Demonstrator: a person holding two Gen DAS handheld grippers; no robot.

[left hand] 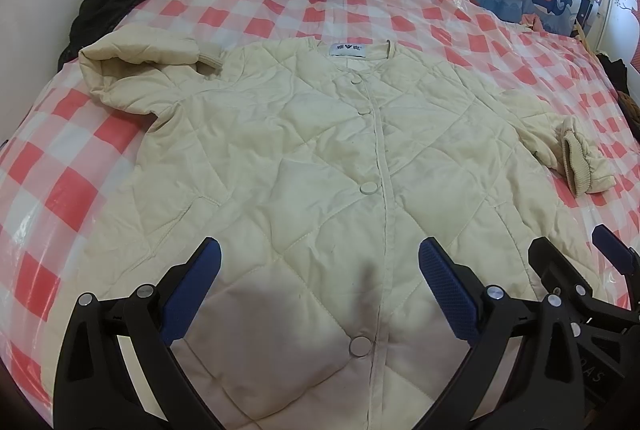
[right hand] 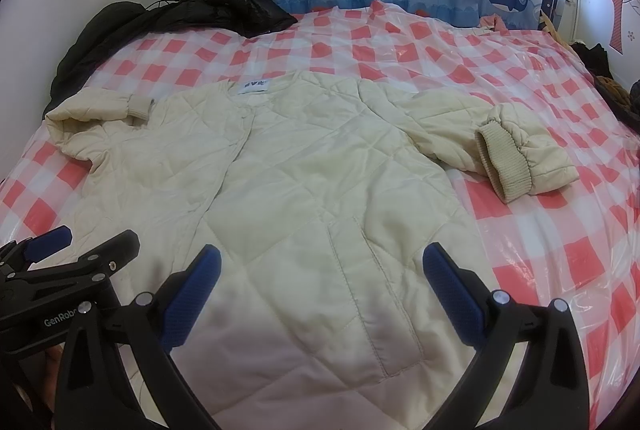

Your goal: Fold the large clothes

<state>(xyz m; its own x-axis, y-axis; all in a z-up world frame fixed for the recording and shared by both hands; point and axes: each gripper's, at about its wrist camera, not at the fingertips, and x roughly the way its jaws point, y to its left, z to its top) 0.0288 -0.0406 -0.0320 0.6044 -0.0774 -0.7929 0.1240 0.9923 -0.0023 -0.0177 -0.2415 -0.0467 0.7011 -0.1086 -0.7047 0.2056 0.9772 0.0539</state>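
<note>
Wide checked bed cover (right hand: 500, 78) bare far of the collar and right of the cuff. Cream quilted jacket (left hand: 320, 158) spread flat mid-bed, buttoned, collar far, hem near, long axis near to far. Left gripper (left hand: 320, 286) and right gripper (right hand: 322, 282) spread wide above the hem, holding nothing.

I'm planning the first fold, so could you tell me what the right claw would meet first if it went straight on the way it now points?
Most likely the cream quilted jacket itself, around its stitched front pocket, which lies between the open right claw fingers. How far off the fabric lies is unclear.
</note>
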